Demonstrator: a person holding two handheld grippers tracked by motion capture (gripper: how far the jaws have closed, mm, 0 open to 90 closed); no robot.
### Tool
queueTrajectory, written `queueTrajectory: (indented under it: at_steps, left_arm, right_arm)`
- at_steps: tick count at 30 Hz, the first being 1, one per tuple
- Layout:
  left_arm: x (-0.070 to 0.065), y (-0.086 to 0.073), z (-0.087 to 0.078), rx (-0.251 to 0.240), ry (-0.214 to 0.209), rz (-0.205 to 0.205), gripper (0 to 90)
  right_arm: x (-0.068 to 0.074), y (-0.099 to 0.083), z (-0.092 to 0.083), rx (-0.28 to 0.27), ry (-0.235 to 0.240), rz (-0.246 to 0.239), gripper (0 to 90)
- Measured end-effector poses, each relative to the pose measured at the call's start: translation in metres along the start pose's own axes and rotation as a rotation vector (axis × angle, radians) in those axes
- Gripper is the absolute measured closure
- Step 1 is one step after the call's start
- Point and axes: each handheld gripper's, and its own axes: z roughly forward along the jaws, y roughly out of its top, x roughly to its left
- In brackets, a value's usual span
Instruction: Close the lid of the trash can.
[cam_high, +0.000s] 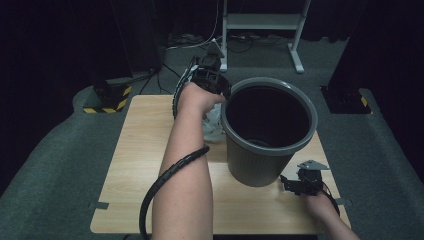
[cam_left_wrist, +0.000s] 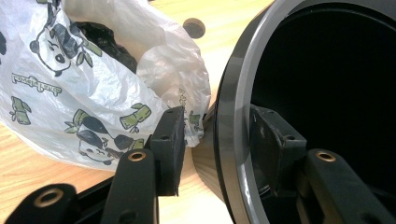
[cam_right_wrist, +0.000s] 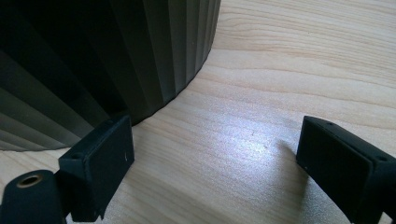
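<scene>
A grey ribbed waste bin (cam_high: 255, 165) stands on the wooden table (cam_high: 145, 165), right of centre. A white plastic bag printed with pandas and bamboo (cam_high: 214, 122) lies crumpled against the bin's left side. My left gripper (cam_high: 222, 97) is at the bin's far left rim. In the left gripper view the bin's rim (cam_left_wrist: 229, 121) sits between the jaws of my left gripper (cam_left_wrist: 218, 116), one jaw outside by the bag (cam_left_wrist: 93, 79), the other inside, with a gap at the outer pad. My right gripper (cam_high: 287, 182) rests open near the bin's base. In the right gripper view, my right gripper (cam_right_wrist: 212, 135) holds nothing, beside the bin wall (cam_right_wrist: 116, 51).
The left gripper's black cable (cam_high: 165, 175) loops along the forearm. On the carpeted floor beyond the table stand a white metal frame (cam_high: 260, 22) and a black base with yellow-black stripes (cam_high: 107, 100). Bare wood (cam_high: 135, 140) lies left of the arm.
</scene>
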Motion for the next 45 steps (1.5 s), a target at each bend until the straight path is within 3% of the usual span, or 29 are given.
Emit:
queueTrajectory:
  at_steps: [3, 8, 13, 21, 35, 37, 45]
  left_arm:
    - [0.004, -0.001, -0.006, -0.044, -0.004, -0.002, 48.1]
    - [0.025, -0.01, -0.017, -0.063, 0.03, -0.056, 43.0]
    - [0.045, -0.022, -0.022, -0.063, 0.061, -0.069, 40.6]
    - [0.078, -0.05, -0.02, -0.038, 0.113, -0.067, 36.6]
    - [0.137, -0.1, -0.013, -0.005, 0.164, -0.159, 34.4]
    - [0.145, -0.107, -0.012, -0.002, 0.183, -0.16, 33.7]
    - [0.162, -0.127, -0.009, 0.007, 0.195, -0.18, 31.5]
  right_arm:
    - [0.0, 0.0, 0.0, 0.0, 0.0, 0.0, 10.9]
    - [0.0, 0.0, 0.0, 0.0, 0.001, -0.001, 10.9]
    - [0.0, 0.0, 0.0, -0.001, 0.001, -0.001, 10.9]
    - [0.0, 0.0, 0.0, 0.001, 0.0, 0.002, 10.8]
    - [0.0, 0.0, 0.0, -0.001, 0.0, -0.001, 10.7]
    - [0.0, 0.0, 0.0, -0.001, 0.0, -0.001, 10.8]
    - [0.0, 0.0, 0.0, -0.001, 0.0, -0.001, 10.8]
